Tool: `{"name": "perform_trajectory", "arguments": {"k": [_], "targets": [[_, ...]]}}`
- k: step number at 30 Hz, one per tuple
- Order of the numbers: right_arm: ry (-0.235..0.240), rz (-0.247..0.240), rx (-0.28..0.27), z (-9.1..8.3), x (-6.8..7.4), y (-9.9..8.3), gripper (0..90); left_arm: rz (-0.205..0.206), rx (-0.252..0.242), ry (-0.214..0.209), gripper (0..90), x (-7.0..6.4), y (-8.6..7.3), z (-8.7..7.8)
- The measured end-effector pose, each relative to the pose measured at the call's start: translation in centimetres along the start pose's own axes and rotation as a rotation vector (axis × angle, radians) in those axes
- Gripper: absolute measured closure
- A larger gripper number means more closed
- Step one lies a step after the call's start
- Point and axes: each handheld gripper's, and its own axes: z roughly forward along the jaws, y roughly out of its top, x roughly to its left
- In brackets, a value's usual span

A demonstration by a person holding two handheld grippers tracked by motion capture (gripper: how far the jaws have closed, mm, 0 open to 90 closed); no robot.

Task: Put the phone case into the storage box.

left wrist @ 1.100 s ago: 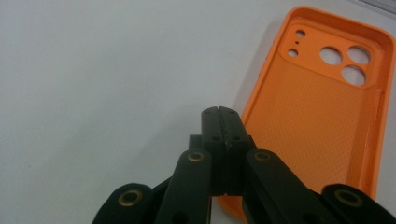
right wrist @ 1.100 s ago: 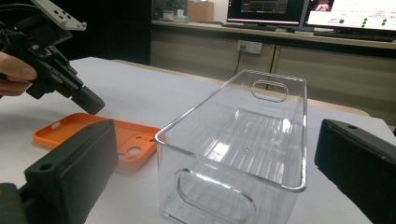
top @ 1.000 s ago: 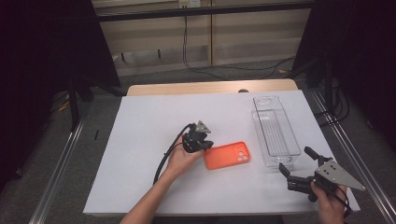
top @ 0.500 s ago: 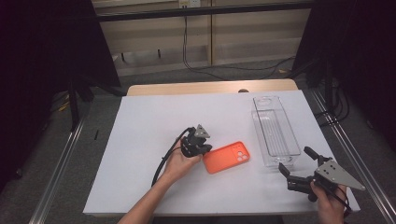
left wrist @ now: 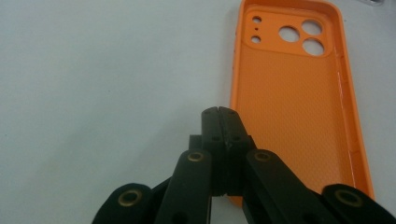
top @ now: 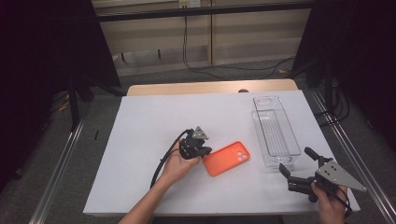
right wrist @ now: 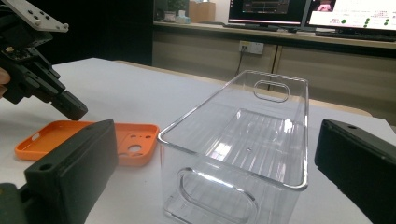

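Note:
An orange phone case lies inside-up in the middle of the white table. My left gripper is shut with nothing in it, its tips down at the case's left edge. In the left gripper view the closed jaws sit just beside the case's long rim. My right gripper is open near the table's front right corner. It points at the near end of a clear plastic bin. The right gripper view has the bin between the wide-apart jaws, with the case and the left gripper at the left.
The bin is empty and stands lengthwise along the table's right side. A wooden strip runs along the table's far edge. Metal rails flank the table on both sides. Monitors stand on a bench behind.
My left gripper has edged slightly toward the table's front edge, staying at the case's edge. The right gripper, the case and the bin have kept their places.

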Motion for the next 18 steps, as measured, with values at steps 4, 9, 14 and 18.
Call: {"name": "perform_trajectory", "arguments": {"k": [4,9,14,18], "targets": [[-0.003,-0.006,-0.002,-0.12,-0.09,0.02,0.0,-0.004,-0.003,-0.01,90.0,-0.33,-0.19,-0.14],[0.002,-0.004,-0.001,-0.11,-0.05,0.03,0.0,-0.015,-0.008,-0.018,90.0,-0.62,-0.41,-0.31],[0.005,-0.005,-0.004,-0.12,-0.1,0.04,0.0,-0.024,0.0,-0.037,90.0,-0.81,-0.48,-0.46],[0.002,-0.003,-0.003,-0.05,-0.09,0.03,0.0,-0.024,0.006,-0.054,90.0,-0.87,-0.53,-0.53]]}}
